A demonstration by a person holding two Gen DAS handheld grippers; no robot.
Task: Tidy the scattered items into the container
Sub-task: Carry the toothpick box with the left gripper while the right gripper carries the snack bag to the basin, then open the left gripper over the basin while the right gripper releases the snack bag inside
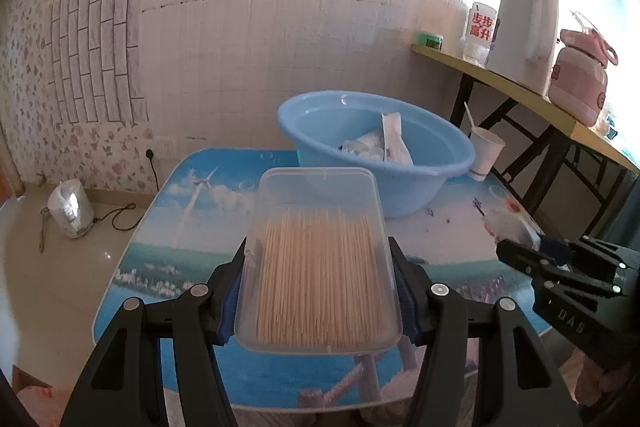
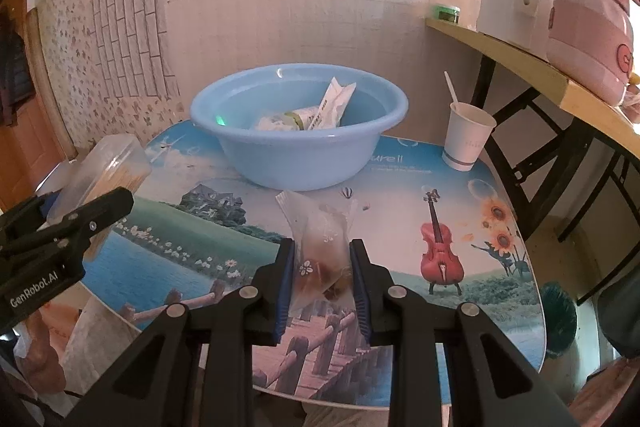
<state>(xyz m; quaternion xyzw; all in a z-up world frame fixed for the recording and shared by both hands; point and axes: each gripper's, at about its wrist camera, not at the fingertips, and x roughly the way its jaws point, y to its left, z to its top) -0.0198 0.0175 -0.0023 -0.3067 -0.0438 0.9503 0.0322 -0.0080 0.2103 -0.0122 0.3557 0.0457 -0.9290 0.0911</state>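
place: home room | signs: floral wallpaper [image 1: 24,75], kettle [image 1: 524,27] on side table [image 1: 520,95], printed low table [image 2: 460,187]

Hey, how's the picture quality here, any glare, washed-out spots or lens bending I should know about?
Left wrist view: sunlight blows out the upper right wall behind the white kettle; fisheye bows the wall lines; the toothpick box is sharp. Right wrist view: similar glare top right by the pink pot; the snack packet is clear; corners vignette black.
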